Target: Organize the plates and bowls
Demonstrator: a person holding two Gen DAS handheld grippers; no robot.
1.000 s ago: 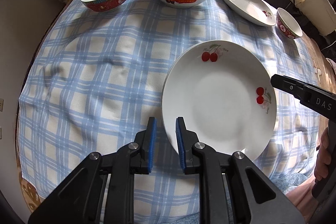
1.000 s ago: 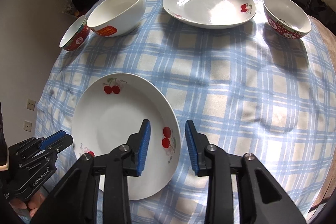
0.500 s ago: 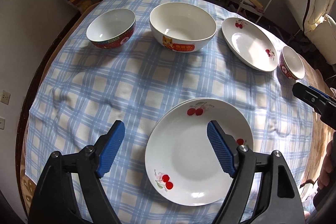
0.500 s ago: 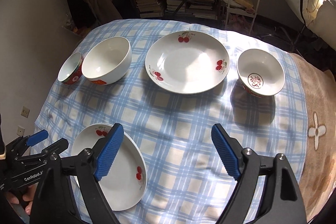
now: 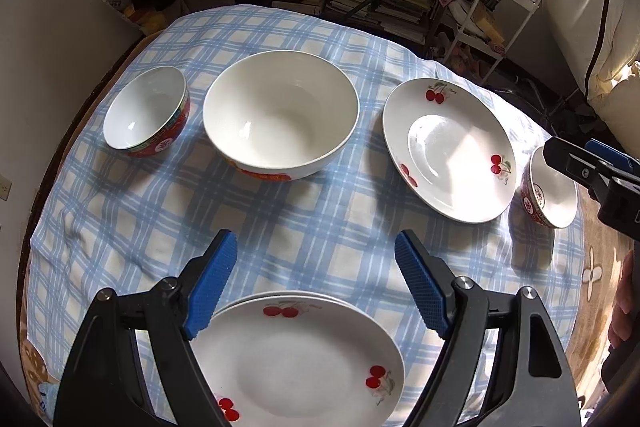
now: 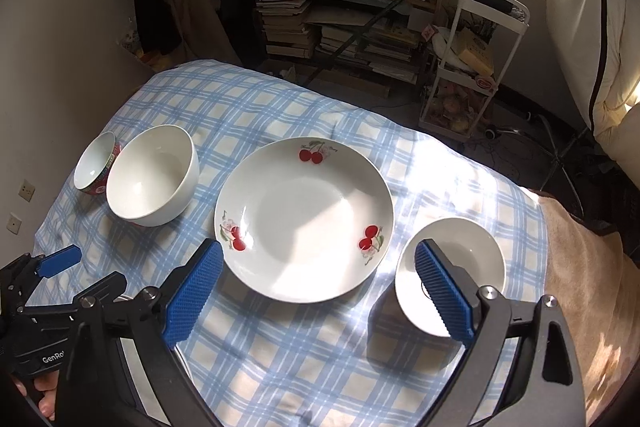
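Observation:
A white cherry plate point(image 5: 296, 355) lies at the table's near edge, and a second rim shows just under it. My left gripper point(image 5: 314, 243) hangs above its far rim, open and holding nothing. My right gripper point(image 6: 318, 251) hovers over the near edge of a second cherry plate point(image 6: 304, 219), its jaws opening with nothing between them. A small red-sided bowl point(image 6: 450, 267) sits behind its right finger. A large white bowl point(image 5: 280, 115) and another small red bowl point(image 5: 146, 113) stand at the far left.
A blue checked cloth point(image 5: 320, 227) covers the round table. A brown blanket point(image 6: 580, 287) lies at the right edge. Behind the table stand a bookshelf point(image 6: 340, 27) and a white cart point(image 6: 472, 75). A wall runs close along the left side.
Both grippers let go of the near cherry plate's rim, opened wide, and drew back and up. The plate stays where it lay at the near edge.

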